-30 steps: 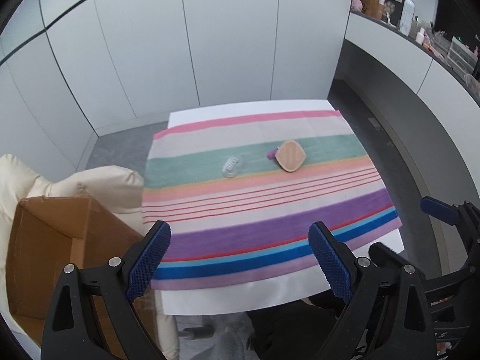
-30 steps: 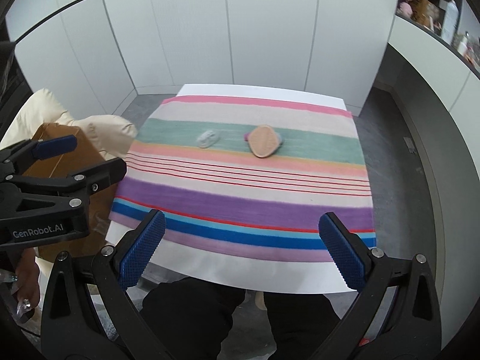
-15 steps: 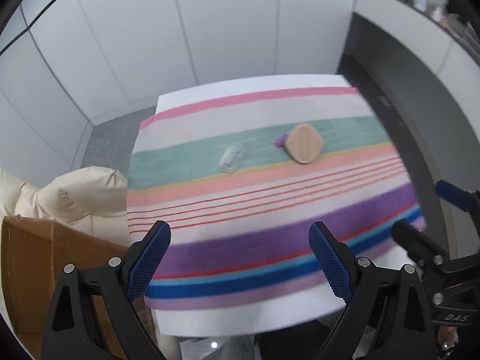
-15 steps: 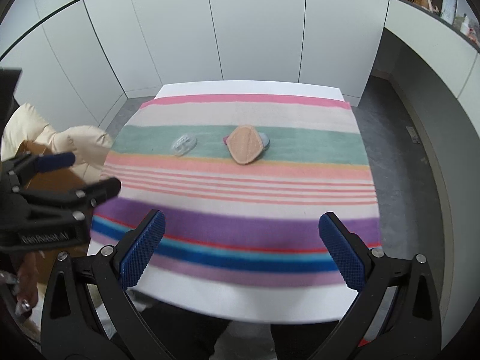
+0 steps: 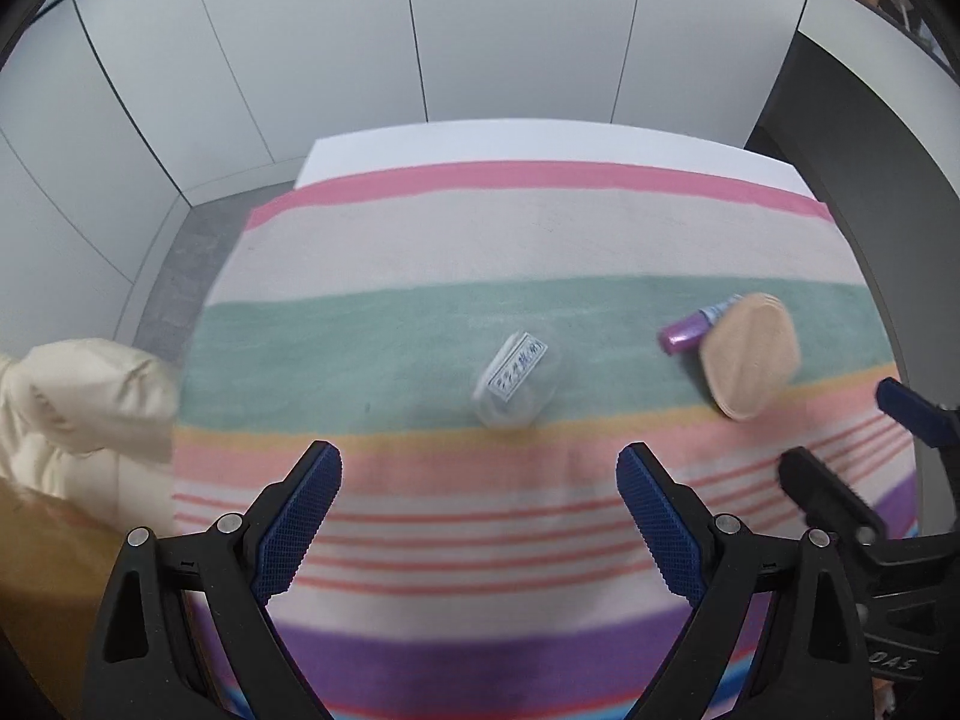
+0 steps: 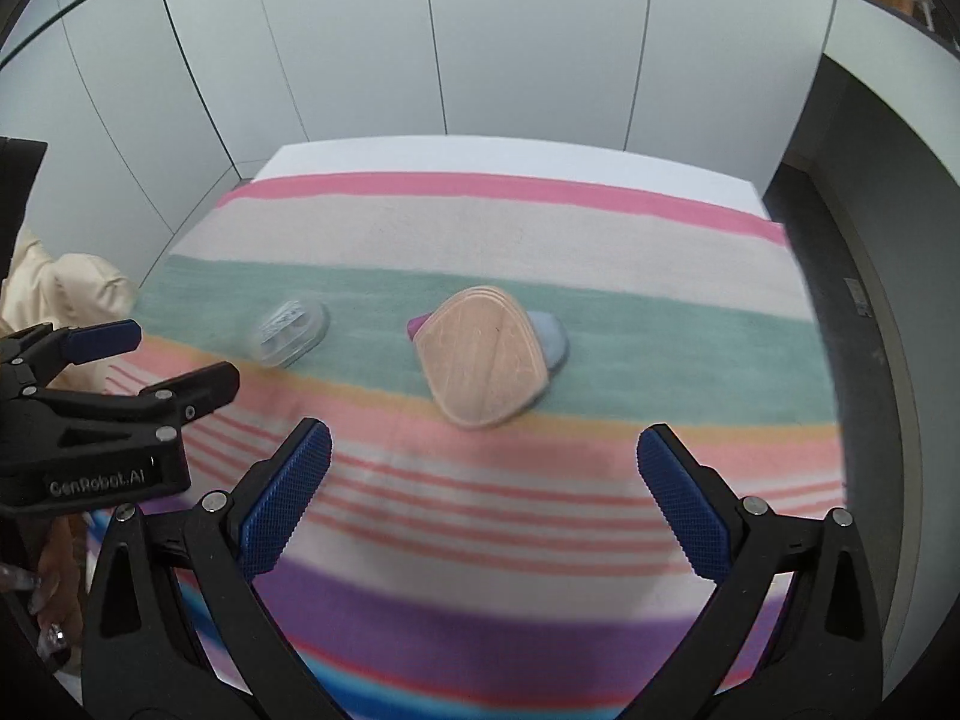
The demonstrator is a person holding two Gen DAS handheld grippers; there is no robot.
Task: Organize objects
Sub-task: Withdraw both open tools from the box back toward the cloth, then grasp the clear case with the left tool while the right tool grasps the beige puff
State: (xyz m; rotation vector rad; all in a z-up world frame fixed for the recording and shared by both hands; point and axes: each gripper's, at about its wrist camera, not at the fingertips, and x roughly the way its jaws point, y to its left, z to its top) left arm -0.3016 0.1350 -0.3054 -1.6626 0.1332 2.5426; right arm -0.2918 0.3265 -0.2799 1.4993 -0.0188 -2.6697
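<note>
On the green band of the striped cloth (image 5: 540, 240), a clear plastic case (image 5: 517, 378) lies ahead of the left gripper (image 5: 480, 501), whose jaws are spread wide and empty; to its right, well apart, a tan oval pad (image 6: 485, 355) overlaps a purple tube (image 5: 684, 333). Right gripper (image 6: 483, 495) likewise wide apart, holding nothing

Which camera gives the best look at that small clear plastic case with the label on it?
The left wrist view. The clear case lies just ahead of the open left gripper, and its printed label shows, though unreadable. In the right wrist view the case sits off to the left, smaller and blurred, label indistinct.
</note>
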